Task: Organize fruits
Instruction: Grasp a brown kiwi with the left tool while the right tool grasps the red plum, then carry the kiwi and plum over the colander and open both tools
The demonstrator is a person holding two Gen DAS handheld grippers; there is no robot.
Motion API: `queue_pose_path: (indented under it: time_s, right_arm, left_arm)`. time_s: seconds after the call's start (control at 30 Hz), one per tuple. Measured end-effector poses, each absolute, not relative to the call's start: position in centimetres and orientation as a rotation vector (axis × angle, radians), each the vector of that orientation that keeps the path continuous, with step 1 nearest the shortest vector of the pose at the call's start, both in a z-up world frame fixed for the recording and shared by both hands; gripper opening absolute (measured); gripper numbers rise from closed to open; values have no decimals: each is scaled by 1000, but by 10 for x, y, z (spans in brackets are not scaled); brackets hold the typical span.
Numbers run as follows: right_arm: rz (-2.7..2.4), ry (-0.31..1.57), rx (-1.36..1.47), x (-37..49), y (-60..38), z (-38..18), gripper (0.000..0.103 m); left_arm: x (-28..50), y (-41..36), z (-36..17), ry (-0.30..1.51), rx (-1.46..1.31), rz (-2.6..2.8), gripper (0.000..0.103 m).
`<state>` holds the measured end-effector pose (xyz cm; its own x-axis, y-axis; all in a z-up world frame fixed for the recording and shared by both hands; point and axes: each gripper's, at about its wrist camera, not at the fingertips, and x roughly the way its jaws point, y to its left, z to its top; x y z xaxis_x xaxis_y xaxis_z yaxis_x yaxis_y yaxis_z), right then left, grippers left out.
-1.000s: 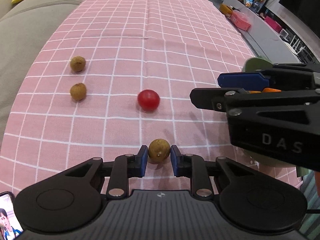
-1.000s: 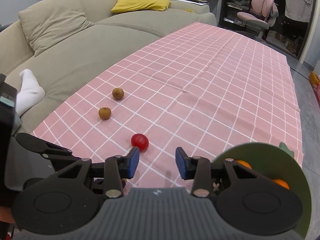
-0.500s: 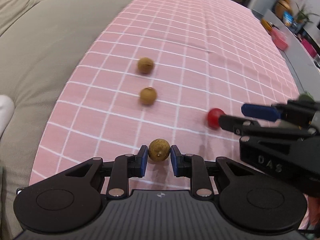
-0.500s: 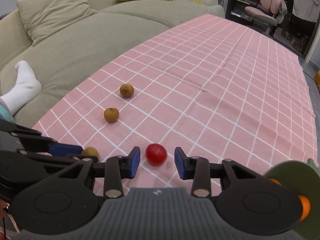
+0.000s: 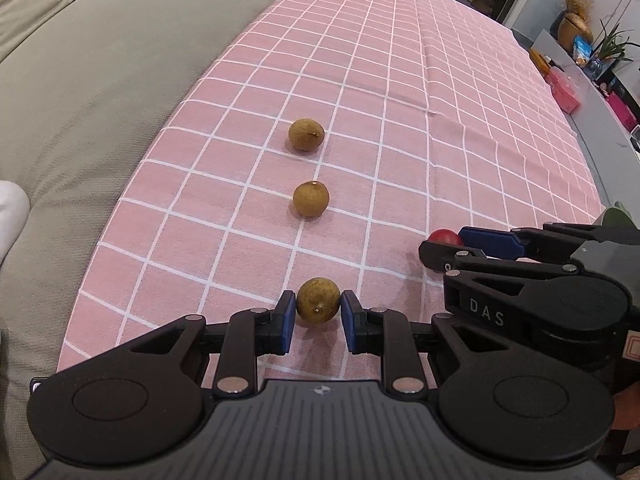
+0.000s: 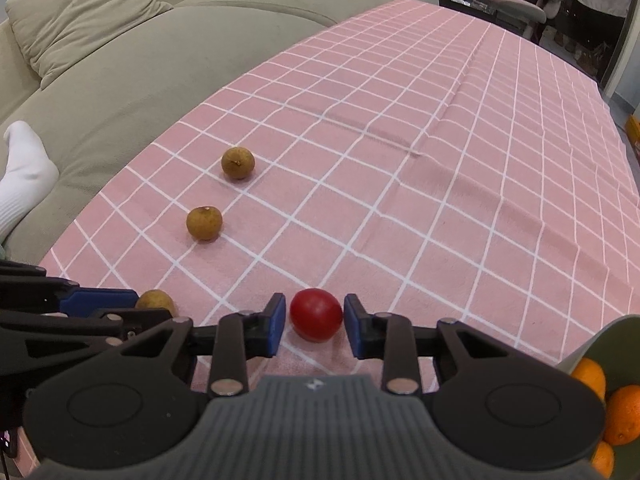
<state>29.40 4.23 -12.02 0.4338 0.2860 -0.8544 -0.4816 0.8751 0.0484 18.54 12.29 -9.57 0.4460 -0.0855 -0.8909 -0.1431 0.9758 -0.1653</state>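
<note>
So the left gripper (image 5: 318, 312) has its blue pads pinched onto a brown longan (image 5: 318, 300), one pad touching each side of it, low over the pink checked tablecloth (image 5: 400, 120). Can't really tell from the left wrist view whether the fruit is resting on the cloth or lifted just off it. Two more longans sit on the cloth straight ahead of it in a rough line, the middle longan (image 5: 311, 199) nearer and the far longan (image 5: 306, 135) beyond that, well apart from each other. Over on the right, the right gripper (image 6: 315, 326) has a red cherry tomato (image 6: 316, 314) sitting between its fingers; the jaws are spread with a sliver of gap on the left side, and the right pad looks about touching, so it isn't clamped. The two grippers are side by side, close together near the table's front edge. A green bowl (image 6: 592, 344) pokes in at the lower right of the right wrist view with oranges (image 6: 624, 414) in it. A beige sofa (image 6: 100, 80) runs along the left edge of the table, with a white sock (image 6: 24, 176) resting on it.
</note>
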Motion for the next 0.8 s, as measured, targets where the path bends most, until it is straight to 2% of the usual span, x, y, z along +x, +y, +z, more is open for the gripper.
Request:
queue_pose_path:
  time_s: [0.1, 0.33, 0.8]
  right_arm:
    - [476, 1014, -209, 294, 42, -120, 24]
    - [479, 995, -196, 286, 36, -109, 23]
    - [418, 893, -67, 233, -46, -31, 24]
  left_arm:
    - [184, 123, -94, 1106, -229, 38, 27]
    - [180, 117, -81, 1074, -212, 24, 27]
    - [160, 75, -24, 974, -189, -71, 27]
